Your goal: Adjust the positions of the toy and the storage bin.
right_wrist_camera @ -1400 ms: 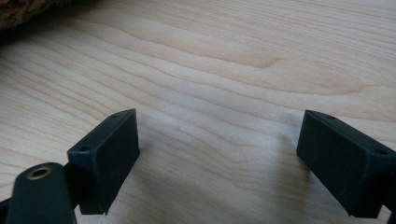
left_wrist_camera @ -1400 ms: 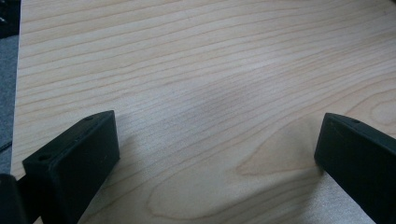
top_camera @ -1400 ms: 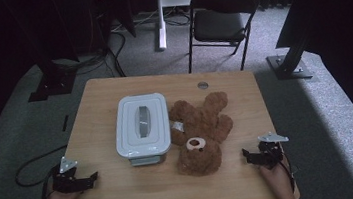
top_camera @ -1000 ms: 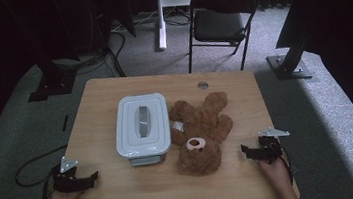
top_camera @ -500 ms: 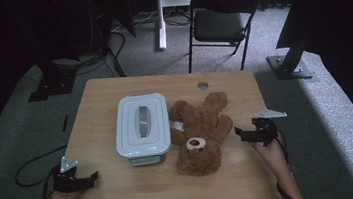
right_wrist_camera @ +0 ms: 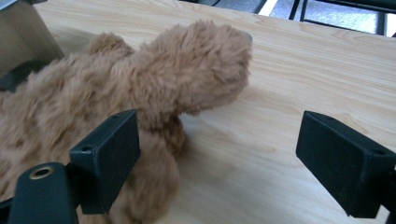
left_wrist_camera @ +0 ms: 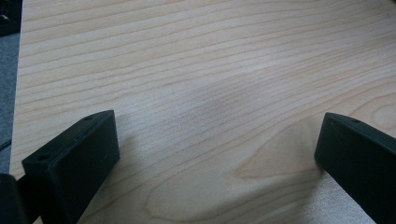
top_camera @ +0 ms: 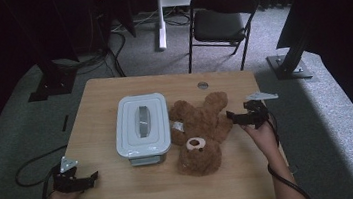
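Wooden counter (top_camera: 125, 196) seen from above, with 2 hand-held grippers, a lidded box and a teddy bear.

At far left, left hand-held gripper (top_camera: 92, 177) near the counter's front left corner, jaws spread wide and released over bare wood, grasping nothing. Left of centre, white rectangular lidded box (top_camera: 141, 123) with a grey handle on top. Touching its right side, brown teddy bear (top_camera: 199, 132) flat on its back, head toward the front edge, limbs splayed. At right, right hand-held gripper (top_camera: 229, 117) just beside the bear's outstretched limb, jaws wide apart and released, pointing left; in the right gripper view, fluffy limb (right_wrist_camera: 196, 70) ahead between the jaws, nearer the left one, not clamped. Beyond the counter, black folding chair (top_camera: 223, 18) on grey carpet.
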`<action>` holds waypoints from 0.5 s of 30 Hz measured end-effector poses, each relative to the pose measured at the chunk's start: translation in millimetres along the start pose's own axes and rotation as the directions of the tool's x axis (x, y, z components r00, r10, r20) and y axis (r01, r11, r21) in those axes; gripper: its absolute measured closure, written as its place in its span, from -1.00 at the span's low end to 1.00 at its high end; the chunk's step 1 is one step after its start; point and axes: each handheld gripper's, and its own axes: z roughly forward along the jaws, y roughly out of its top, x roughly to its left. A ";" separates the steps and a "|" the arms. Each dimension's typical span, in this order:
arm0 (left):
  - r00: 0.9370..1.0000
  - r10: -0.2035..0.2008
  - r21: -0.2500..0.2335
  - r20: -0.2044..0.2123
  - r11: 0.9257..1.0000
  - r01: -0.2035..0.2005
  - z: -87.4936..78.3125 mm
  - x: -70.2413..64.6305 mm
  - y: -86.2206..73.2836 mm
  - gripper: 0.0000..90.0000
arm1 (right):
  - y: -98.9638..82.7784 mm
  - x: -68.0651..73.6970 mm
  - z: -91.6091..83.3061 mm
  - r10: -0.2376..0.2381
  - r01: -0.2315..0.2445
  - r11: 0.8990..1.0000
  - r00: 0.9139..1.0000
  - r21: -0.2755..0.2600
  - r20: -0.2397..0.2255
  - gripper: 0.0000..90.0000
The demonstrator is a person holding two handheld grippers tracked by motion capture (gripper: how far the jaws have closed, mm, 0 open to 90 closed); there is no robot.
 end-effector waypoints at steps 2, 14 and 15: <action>1.000 0.000 0.000 0.001 1.000 0.000 0.0 0.1 0.0 -0.99 | 5.0 -0.6 6.5 0.002 -0.002 1.000 1.000 0.002 0.000 -0.72; 1.000 0.000 0.000 0.001 1.000 0.000 0.0 0.1 0.0 -0.99 | 36.1 -8.1 39.9 0.027 -0.027 0.999 0.999 0.023 -0.016 -0.72; 1.000 0.001 0.000 0.001 1.000 -0.001 0.0 0.1 0.0 -0.99 | 37.3 -8.7 43.2 0.033 -0.032 0.999 0.999 0.030 -0.016 -0.72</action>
